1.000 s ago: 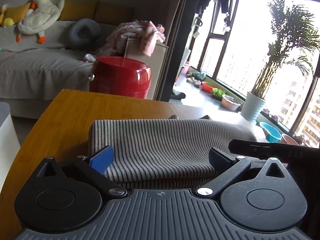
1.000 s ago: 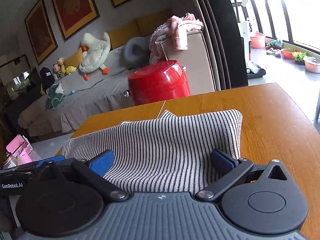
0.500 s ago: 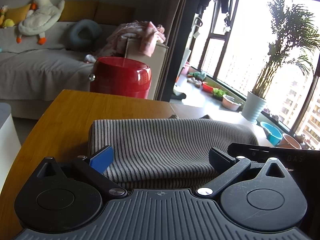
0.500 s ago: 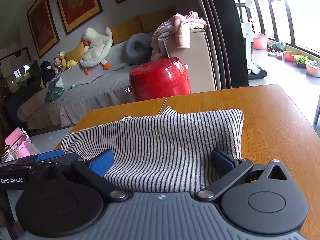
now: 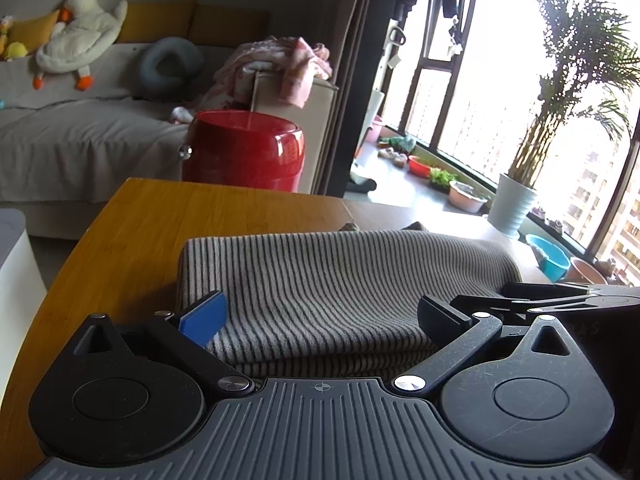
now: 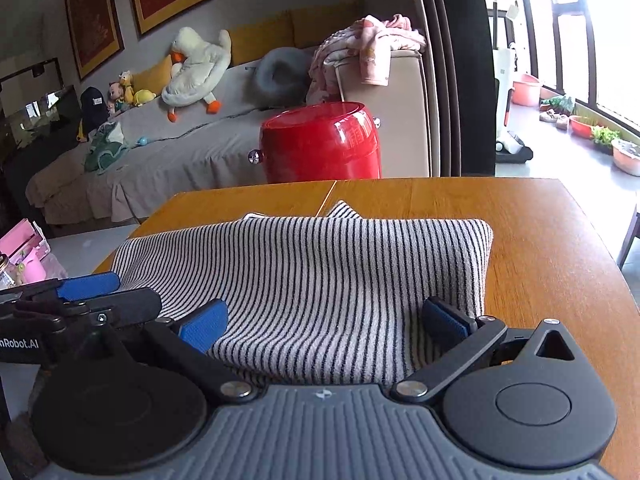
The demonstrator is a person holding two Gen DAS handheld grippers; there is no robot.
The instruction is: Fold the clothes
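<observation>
Little has moved over the last second: the right hand-held gripper (image 6: pixel 324 326) has eased slightly nearer to the left hand-held gripper (image 5: pixel 320 318), whose black frame now crowds further into the left of the right wrist view, while the striped cloth (image 6: pixel 304 280) lies much as it did. Both have their fingers spread apart, each straddling the near edge of the cloth without pinching it. The cloth rests folded over on the wooden counter (image 6: pixel 540 232), its fold line along the far side and its layered edges nearest the cameras. Judging by this, one fold looks complete and the pair seem to be settling for the next grasp. Readable writing is sparse: "nRobot.AI" on the left tool's body in the right view.
</observation>
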